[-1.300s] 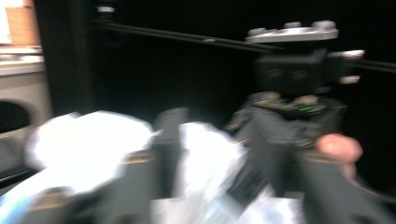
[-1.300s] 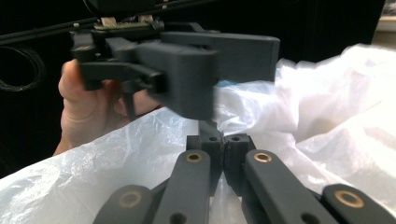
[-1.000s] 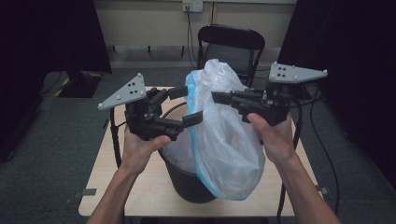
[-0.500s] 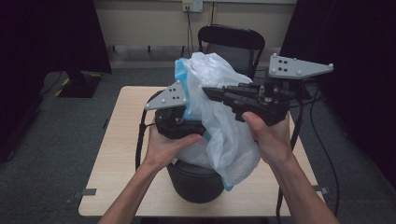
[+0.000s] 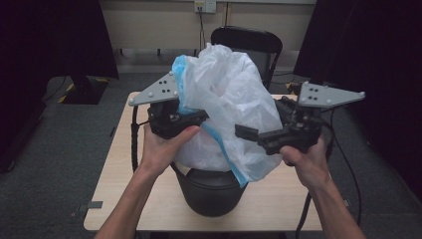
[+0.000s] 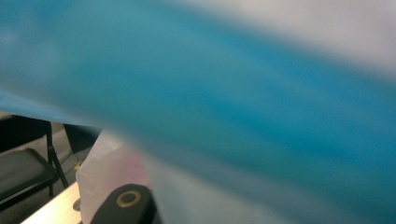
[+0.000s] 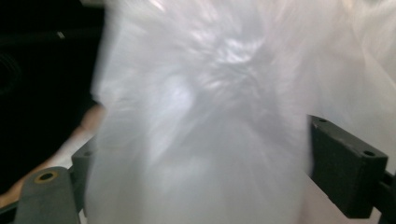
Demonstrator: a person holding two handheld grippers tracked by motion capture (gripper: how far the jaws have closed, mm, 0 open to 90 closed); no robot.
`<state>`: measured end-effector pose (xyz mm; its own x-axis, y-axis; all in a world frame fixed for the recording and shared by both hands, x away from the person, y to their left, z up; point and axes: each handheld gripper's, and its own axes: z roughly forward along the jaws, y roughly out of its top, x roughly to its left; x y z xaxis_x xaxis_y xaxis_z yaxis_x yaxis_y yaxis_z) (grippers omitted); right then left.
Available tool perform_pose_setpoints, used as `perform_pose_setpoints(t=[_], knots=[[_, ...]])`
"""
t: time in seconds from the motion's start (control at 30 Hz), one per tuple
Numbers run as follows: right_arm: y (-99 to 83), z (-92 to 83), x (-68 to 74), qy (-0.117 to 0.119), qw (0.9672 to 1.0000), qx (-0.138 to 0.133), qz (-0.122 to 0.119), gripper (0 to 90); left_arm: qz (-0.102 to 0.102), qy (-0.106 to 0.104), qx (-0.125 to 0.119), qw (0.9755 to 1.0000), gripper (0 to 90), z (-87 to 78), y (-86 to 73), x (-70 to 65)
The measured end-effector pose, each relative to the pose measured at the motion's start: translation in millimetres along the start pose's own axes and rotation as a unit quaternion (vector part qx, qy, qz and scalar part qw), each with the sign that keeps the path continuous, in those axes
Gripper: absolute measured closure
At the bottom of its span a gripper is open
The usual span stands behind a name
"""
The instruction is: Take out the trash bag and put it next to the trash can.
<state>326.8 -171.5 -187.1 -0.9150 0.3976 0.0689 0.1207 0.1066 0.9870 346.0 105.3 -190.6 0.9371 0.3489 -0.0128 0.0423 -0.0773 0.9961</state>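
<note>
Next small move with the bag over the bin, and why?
Probably bring the right gripper in to close on the white bag: its jaws stand open astride the plastic in its own view, while the left gripper is at the blue hem. The bag still bunches above the black bin.

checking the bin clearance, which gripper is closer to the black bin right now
Left. The left gripper presses into the white bag just above the black bin; the right gripper sits farther out to the right.
</note>
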Motion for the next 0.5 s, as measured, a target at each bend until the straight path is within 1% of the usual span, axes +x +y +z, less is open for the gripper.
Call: perform_pose_setpoints(t=[0.03,0.1,0.17,0.2,0.23,0.27,0.37,0.4,0.43,0.47,0.5], knots=[[-4.2,4.4,-1.9,0.001,1.0,0.007,-0.001,14.2,0.002,-0.007,-0.003,1.0,89.5,0.0,2.3,-0.9],[-9.9,13.8,-6.2,0.003,0.9999,0.01,-0.001,13.5,0.003,-0.013,-0.002,0.9999,89.5,2.0,5.8,-4.4],[-12.2,24.2,-9.7,0.019,0.9996,0.02,-0.01,15.2,0.001,-0.024,-0.007,0.9997,89.5,7.0,7.8,-6.6],[-12.4,29.3,-11.0,0.024,0.9994,0.022,-0.014,15.0,0.001,-0.026,-0.007,0.9996,89.5,11.2,8.0,-8.3],[-12.2,33.6,-12.4,0.033,0.9991,0.024,-0.015,14.7,0.001,-0.028,-0.007,0.9996,89.5,15.3,7.9,-9.7],[-11.9,37.1,-13.3,0.035,0.9989,0.026,-0.015,14.2,-0.004,-0.03,-0.009,0.9995,89.4,18.2,7.6,-10.5],[-12.0,41.5,-16.3,0.033,0.999,0.023,-0.019,15.0,-0.01,-0.038,-0.01,0.9992,89.5,23.8,7.3,-9.5],[-12.6,42.2,-17.1,0.024,0.9991,0.025,-0.023,15.4,-0.013,-0.043,-0.009,0.9989,89.5,24.8,7.2,-9.7],[-13.3,43.0,-17.8,0.011,0.9991,0.03,-0.028,17.6,-0.01,-0.041,-0.006,0.9991,89.5,25.7,7.1,-10.7],[-14.4,43.5,-18.9,0.005,0.999,0.032,-0.03,21.8,-0.008,-0.039,-0.003,0.9992,89.4,26.3,6.8,-11.7],[-15.8,44.1,-19.9,0.004,0.999,0.03,-0.031,26.8,-0.006,-0.036,-0.002,0.9993,89.5,26.5,6.5,-11.9]])
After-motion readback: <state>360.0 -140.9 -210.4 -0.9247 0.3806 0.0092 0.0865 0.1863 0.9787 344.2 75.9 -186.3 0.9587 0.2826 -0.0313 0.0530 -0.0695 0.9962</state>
